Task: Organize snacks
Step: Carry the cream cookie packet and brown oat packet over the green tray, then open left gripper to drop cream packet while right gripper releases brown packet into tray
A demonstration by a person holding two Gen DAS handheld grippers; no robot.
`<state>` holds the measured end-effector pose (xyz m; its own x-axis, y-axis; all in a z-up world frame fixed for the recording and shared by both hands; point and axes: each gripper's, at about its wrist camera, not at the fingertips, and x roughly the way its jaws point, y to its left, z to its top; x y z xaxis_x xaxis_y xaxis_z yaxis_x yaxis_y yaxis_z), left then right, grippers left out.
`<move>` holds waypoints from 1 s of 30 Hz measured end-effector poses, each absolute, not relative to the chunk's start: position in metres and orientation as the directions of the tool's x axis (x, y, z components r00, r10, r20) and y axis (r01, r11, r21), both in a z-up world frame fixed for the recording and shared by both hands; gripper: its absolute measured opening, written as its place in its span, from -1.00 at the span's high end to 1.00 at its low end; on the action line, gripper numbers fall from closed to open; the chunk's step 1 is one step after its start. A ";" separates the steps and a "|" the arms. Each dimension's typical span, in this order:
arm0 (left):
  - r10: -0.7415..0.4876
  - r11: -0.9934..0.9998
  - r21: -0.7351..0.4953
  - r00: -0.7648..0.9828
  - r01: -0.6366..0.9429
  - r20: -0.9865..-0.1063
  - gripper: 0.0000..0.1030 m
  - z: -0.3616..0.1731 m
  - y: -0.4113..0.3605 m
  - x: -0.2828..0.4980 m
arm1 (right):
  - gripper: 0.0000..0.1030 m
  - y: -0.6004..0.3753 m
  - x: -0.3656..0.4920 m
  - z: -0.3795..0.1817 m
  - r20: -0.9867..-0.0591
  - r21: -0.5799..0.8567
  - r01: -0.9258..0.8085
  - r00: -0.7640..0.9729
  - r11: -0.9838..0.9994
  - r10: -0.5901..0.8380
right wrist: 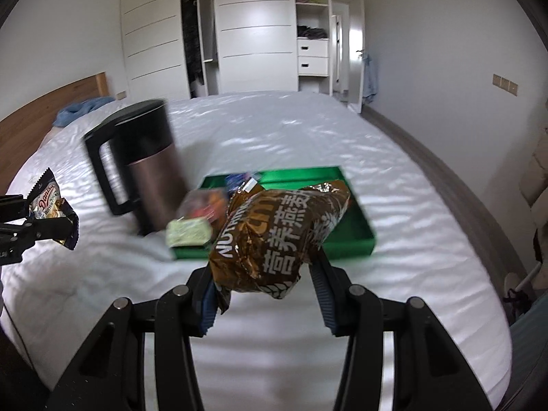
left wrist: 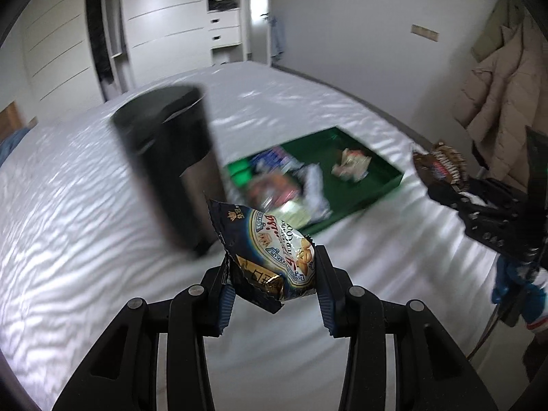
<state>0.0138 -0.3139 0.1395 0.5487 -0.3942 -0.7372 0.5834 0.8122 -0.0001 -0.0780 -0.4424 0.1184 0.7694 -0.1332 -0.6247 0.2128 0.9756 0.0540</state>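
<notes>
Two packets in the air above the bed, each clamped in a tool, green tray still to be reached.

Left tool [left wrist: 272,279] is closed on the cookie pack [left wrist: 270,257], pinched at its lower half, top flopping toward 12 o'clock; right tool [right wrist: 263,274] is closed on the brown oat pack [right wrist: 277,236], gripped low with most of the bag hanging forward. Tray [right wrist: 356,236] lies on the bed [right wrist: 308,130] at 12 o'clock from the right tool, already holding several snacks, blurred. Kettle [right wrist: 144,164] stands just beside the tray at its 9 o'clock. Judgement: carry each pack over a bare part of the tray, far end toward 1 o'clock looks freest, lower before releasing, one tool at a time. Keep the left tool off the kettle. Bags are slippery foil, so hold firm.
</notes>
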 end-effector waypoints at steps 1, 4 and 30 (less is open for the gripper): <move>-0.404 0.807 -0.003 0.548 0.591 -0.733 0.29 0.142 -0.325 0.020 | -1.00 -0.452 -0.071 0.119 -0.620 0.048 0.218 0.772 0.975 -0.142; -0.424 0.794 -0.008 0.545 0.608 -0.723 0.29 0.147 -0.356 0.037 | -1.00 -0.475 -0.052 0.121 -0.605 0.044 0.230 0.780 0.972 -0.157; -0.406 0.760 -0.020 0.451 0.649 -0.795 0.29 0.023 -0.491 0.135 | -1.00 -0.570 0.140 0.014 -0.727 0.072 0.258 0.675 0.963 -0.127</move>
